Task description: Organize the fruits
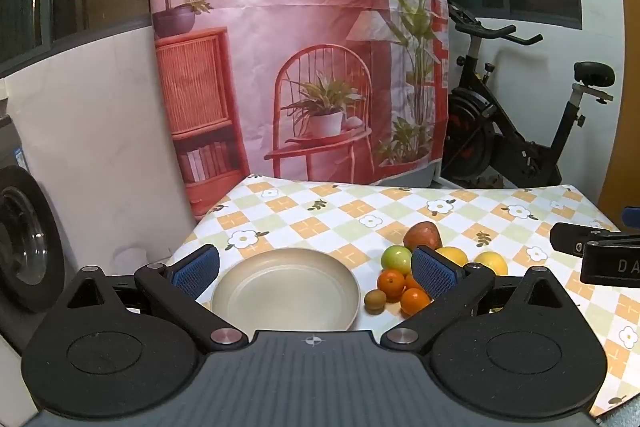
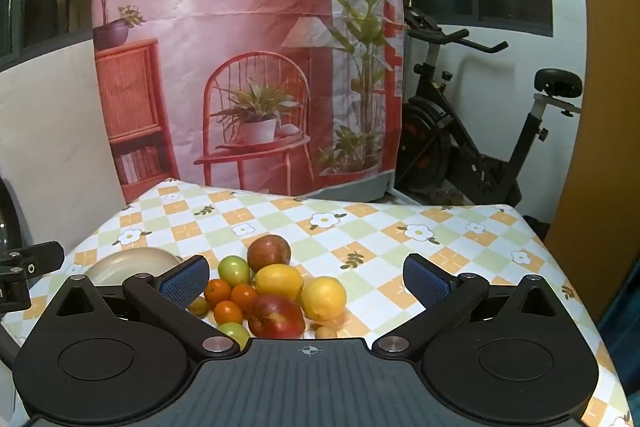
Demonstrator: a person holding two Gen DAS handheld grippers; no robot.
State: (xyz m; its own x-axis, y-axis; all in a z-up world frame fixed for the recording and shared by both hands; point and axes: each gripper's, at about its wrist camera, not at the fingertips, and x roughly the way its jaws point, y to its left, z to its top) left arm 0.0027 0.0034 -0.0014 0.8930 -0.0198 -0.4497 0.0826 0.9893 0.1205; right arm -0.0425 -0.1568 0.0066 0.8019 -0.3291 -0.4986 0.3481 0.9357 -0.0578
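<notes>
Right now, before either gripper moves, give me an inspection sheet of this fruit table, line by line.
Surface: table under a checked flower-print cloth, flat.
Job's things: beige plate holds no fruit; fruit pile lies beside it on the cloth: red apples, lemons, small oranges, green fruits, a kiwi.
Clutter: nothing seen besides plate and fruit.
Grippers: left gripper open, holding nothing, above the plate; right gripper open, holding nothing, above the pile.
Cables: nothing seen.
Surroundings: printed backdrop behind the table, exercise bike to the right, washing machine at the left.
</notes>
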